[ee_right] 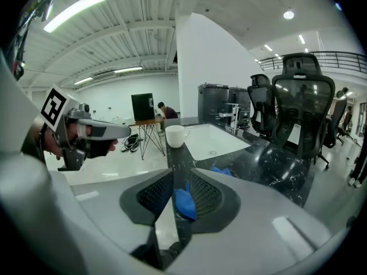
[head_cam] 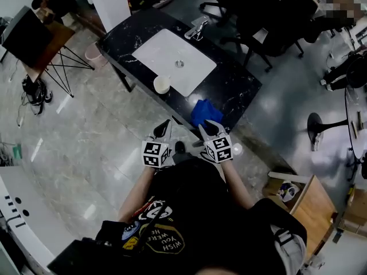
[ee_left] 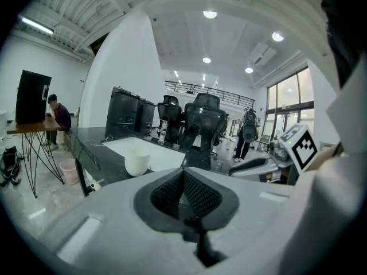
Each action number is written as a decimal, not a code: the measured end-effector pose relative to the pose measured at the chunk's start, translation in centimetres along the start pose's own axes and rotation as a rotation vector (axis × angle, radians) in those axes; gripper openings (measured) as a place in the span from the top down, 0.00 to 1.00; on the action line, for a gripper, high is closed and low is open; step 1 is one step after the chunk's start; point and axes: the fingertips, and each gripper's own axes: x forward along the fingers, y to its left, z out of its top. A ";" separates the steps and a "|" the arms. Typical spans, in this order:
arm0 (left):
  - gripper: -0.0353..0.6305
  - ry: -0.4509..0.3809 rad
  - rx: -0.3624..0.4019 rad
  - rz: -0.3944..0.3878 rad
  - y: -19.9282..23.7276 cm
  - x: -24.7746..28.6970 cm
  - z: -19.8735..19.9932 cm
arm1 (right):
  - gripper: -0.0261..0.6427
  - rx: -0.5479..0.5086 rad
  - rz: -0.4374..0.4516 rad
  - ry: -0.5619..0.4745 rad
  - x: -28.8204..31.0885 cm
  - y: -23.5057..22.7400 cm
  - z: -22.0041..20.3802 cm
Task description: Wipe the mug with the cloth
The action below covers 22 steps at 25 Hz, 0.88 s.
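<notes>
A white mug [head_cam: 162,84] stands near the front edge of the black marble table [head_cam: 235,87], beside a white inset sink [head_cam: 172,53]. Right of the mug, a blue cloth [head_cam: 205,110] lies crumpled at the table's front edge. My left gripper [head_cam: 163,128] hovers short of the table, below the mug [ee_left: 137,161], its jaws shut and empty. My right gripper [head_cam: 207,126] is at the near edge of the cloth, jaws slightly open. In the right gripper view the blue cloth [ee_right: 183,202] shows through the narrow gap. I cannot tell if the pads touch it.
A faucet [head_cam: 196,28] sits at the far side of the sink. Black office chairs [head_cam: 269,22] crowd behind the table. A pink bin [head_cam: 93,52] and a wooden desk [head_cam: 43,44] stand to the left. A cardboard box [head_cam: 304,205] is on the floor at right.
</notes>
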 end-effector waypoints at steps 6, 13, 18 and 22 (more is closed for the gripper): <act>0.94 0.010 0.006 0.083 2.2 3.2 1.1 | 0.64 -0.048 0.067 0.228 2.9 -4.0 -4.2; 0.94 0.004 -0.017 0.123 3.3 5.4 2.4 | 0.43 -0.027 0.108 0.353 7.1 -5.5 -7.2; 0.94 0.015 -0.002 0.104 4.1 7.8 3.4 | 0.43 -0.071 0.125 0.363 8.4 -5.5 -6.2; 0.94 0.011 -0.041 0.092 4.4 8.0 3.6 | 0.52 -0.077 0.129 0.333 9.2 -5.1 -5.6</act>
